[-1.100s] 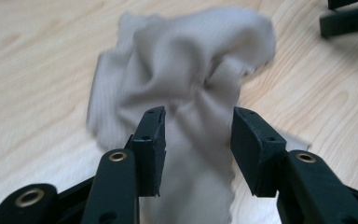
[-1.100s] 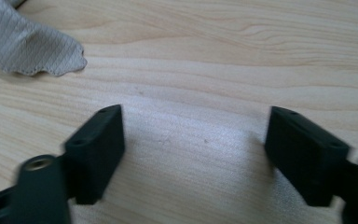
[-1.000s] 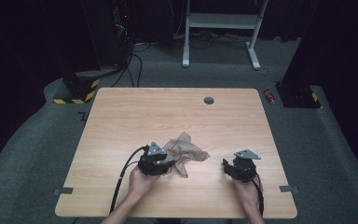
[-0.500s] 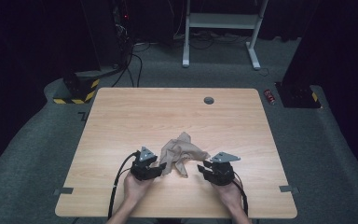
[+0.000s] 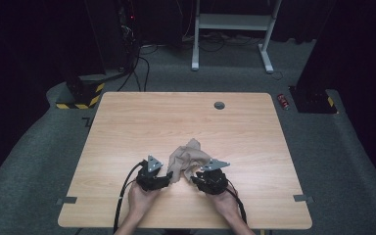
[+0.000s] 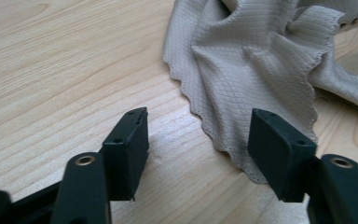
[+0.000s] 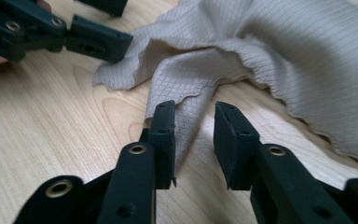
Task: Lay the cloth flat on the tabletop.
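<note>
Cloth point(image 5: 188, 159), beige, crumpled on table point(image 5: 127, 127) btwn both grippers, nothing blocking; right gripper point(image 5: 196, 179) has moved in from the right since earlier. Left gripper view: left gripper point(image 6: 198, 140) jaws spread, just opening, cloth edge btwn, untouched. Right gripper view: right gripper point(image 7: 193, 135) jaws narrow, just closing, cloth corner btwn, not pinched. No writing legible.

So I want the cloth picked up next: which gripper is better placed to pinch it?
Probably the right gripper: a cloth corner lies between its narrow jaws. The left gripper stands wide, mostly over bare table.
</note>
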{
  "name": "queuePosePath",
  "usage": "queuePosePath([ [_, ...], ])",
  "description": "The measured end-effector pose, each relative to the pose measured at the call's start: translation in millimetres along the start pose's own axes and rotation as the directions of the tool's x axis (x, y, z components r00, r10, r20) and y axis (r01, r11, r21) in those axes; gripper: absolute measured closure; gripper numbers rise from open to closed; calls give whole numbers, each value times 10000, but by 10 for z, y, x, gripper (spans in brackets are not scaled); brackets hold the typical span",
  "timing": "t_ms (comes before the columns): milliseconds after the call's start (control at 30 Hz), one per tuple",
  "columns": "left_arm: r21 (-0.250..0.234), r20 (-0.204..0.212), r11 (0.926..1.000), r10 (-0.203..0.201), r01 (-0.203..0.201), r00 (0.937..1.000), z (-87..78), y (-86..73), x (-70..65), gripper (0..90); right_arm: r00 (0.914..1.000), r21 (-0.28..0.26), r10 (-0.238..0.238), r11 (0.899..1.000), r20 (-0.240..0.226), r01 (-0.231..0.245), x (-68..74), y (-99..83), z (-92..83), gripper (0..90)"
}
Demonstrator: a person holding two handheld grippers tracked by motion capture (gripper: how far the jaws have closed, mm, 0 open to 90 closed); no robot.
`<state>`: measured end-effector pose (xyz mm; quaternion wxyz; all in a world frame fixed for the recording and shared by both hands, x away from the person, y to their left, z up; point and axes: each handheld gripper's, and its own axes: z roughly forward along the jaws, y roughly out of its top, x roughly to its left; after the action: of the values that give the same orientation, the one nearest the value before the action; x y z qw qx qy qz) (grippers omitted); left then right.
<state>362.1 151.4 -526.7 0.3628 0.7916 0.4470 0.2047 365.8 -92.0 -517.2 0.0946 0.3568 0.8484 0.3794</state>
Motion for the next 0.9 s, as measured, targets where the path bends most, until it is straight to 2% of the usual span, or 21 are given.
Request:
queuePosePath([
  [100,35,-112,10000,-78,79,9999,3,2,-1,339,9991,216,-336,9992,247,331,16,2,17,840],
  [200,43,-129,9999,-102,102,9999,4,2,-2,330,9982,255,-511,9984,301,503,8,-2,6,887],
  [367,27,-136,9999,-122,122,9998,5,2,0,327,9950,327,-704,9971,708,682,-55,10,-97,893],
  [400,24,-141,9999,-123,123,9998,5,2,0,326,9933,263,-611,9979,978,588,-108,25,-190,894],
  [467,26,-132,9999,-107,108,9999,5,2,1,326,9924,238,-566,9982,1096,543,-133,28,-226,894],
  [533,33,-137,9999,-117,117,9998,5,2,1,326,9869,333,-468,9986,1541,421,-253,13,-345,895],
  [600,31,-135,9999,-126,127,9998,5,2,1,326,9856,397,-415,9986,1642,355,-290,-2,-366,895],
  [633,33,-135,9999,-129,129,9998,5,2,1,325,9813,543,-372,9981,1886,274,-355,-40,-392,895],
  [667,33,-135,9999,-129,129,9998,5,2,1,325,9813,543,-372,9981,1886,274,-355,-40,-392,895],
  [733,37,-138,9999,-137,138,9998,5,2,1,325,9746,643,-355,9977,2213,217,-423,-79,-408,895],
  [800,37,-148,9999,-151,152,9998,5,2,1,324,9675,619,62,9978,2528,-226,-550,-138,-421,895],
  [900,26,-190,9998,-186,186,9996,6,2,2,323,9638,674,246,9968,2654,-440,-612,-172,-412,894],
])
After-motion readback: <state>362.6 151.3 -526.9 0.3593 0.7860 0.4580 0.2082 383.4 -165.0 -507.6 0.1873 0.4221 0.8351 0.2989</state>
